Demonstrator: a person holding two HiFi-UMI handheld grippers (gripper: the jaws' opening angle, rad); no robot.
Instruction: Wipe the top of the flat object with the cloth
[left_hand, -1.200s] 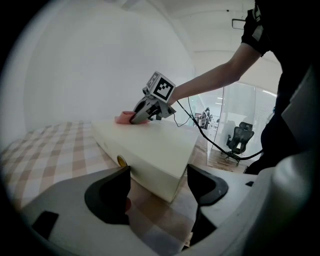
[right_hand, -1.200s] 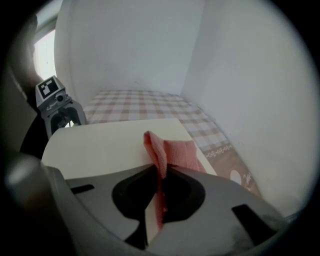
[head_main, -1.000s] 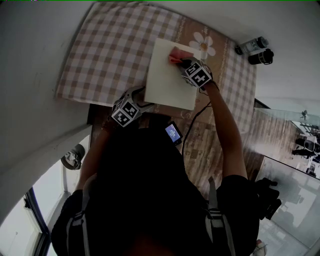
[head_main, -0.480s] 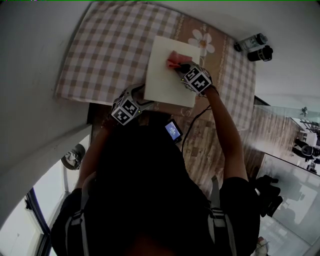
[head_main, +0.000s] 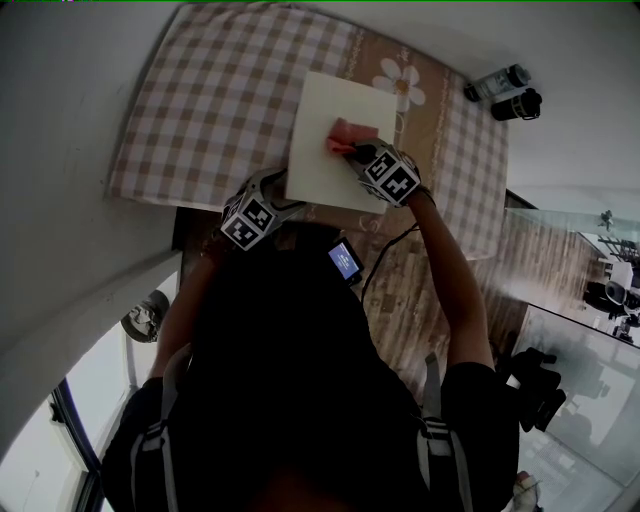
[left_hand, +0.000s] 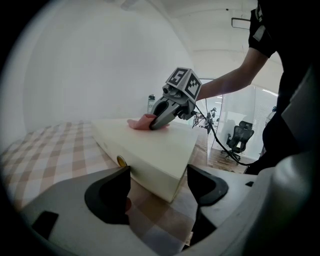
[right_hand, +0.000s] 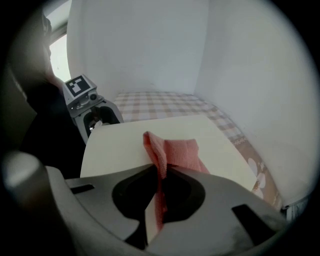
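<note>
Pinching the pink cloth between closed jaws, the right hand-held gripper presses it onto the cream board, whose top stretches ahead and leftward, while the left hand-held gripper, jaws apart and empty, faces the board's near corner on the desk.

left gripper jaws apart, right gripper clamped

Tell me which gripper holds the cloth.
The right gripper: its jaws are shut on the pink cloth atop the flat cream object. The left gripper has its jaws apart by that object's corner.
</note>
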